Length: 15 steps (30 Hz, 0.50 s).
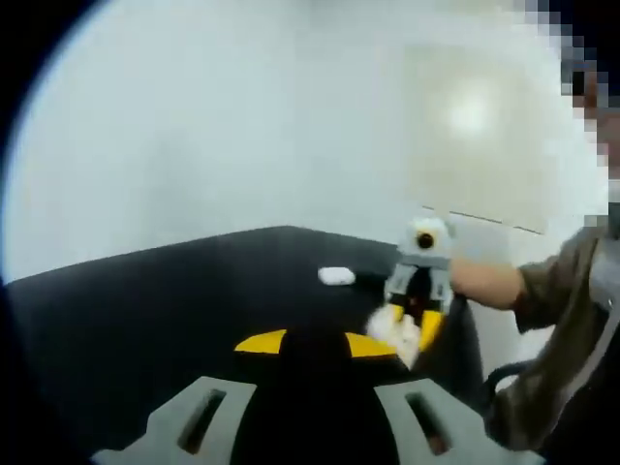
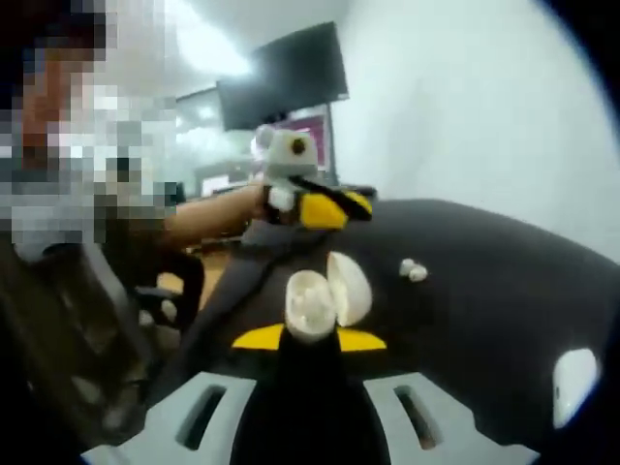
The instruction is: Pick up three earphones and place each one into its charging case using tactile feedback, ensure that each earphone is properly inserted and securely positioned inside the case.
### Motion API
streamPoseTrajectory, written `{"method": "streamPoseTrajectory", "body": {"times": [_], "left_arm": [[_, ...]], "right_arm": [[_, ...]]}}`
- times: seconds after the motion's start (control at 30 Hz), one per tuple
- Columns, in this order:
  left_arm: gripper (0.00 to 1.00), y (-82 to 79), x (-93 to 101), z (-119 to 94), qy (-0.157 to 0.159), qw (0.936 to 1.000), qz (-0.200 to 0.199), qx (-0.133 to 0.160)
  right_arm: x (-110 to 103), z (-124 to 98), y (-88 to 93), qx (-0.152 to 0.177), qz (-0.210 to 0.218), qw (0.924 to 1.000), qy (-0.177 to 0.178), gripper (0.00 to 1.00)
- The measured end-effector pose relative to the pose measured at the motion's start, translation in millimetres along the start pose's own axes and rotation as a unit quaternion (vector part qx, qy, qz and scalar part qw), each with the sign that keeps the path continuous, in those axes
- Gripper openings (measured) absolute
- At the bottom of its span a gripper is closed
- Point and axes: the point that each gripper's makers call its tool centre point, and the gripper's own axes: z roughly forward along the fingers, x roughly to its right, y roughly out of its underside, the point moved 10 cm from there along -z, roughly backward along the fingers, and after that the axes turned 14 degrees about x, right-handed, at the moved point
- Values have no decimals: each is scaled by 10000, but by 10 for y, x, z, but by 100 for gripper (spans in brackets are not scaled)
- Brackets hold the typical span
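Your right gripper (image 2: 310,339) has its yellow-tipped jaws closed on an open white charging case (image 2: 327,294), lid tipped back; what sits inside is too blurred to tell. Just beyond it two small white earphones (image 2: 414,270) lie on the black table (image 2: 504,281), and another white case (image 2: 575,384) rests near the right edge. Your left gripper (image 1: 315,343) hovers over the table with jaws parted, holding nothing, a white object (image 1: 336,276) lying ahead.

Black tabletop (image 1: 174,310), plain white walls (image 1: 213,126), dark wall monitor (image 2: 286,73), bright ceiling lights (image 2: 208,44), office chair (image 2: 116,310)
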Motion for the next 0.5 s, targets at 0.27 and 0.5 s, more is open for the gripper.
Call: {"method": "streamPoseTrajectory", "body": {"times": [0.27, 0.5], "left_arm": [[14, -231, -281, 484, 50, 9921, -38, -1253], [8, -247, -262, 763, 336, 9700, 150, -2404]], "right_arm": [[-25, 5, 0, 3, -128, 9999, 19, 20], [-40, 2, -18, 82, -166, 9998, 24, 20]]}}
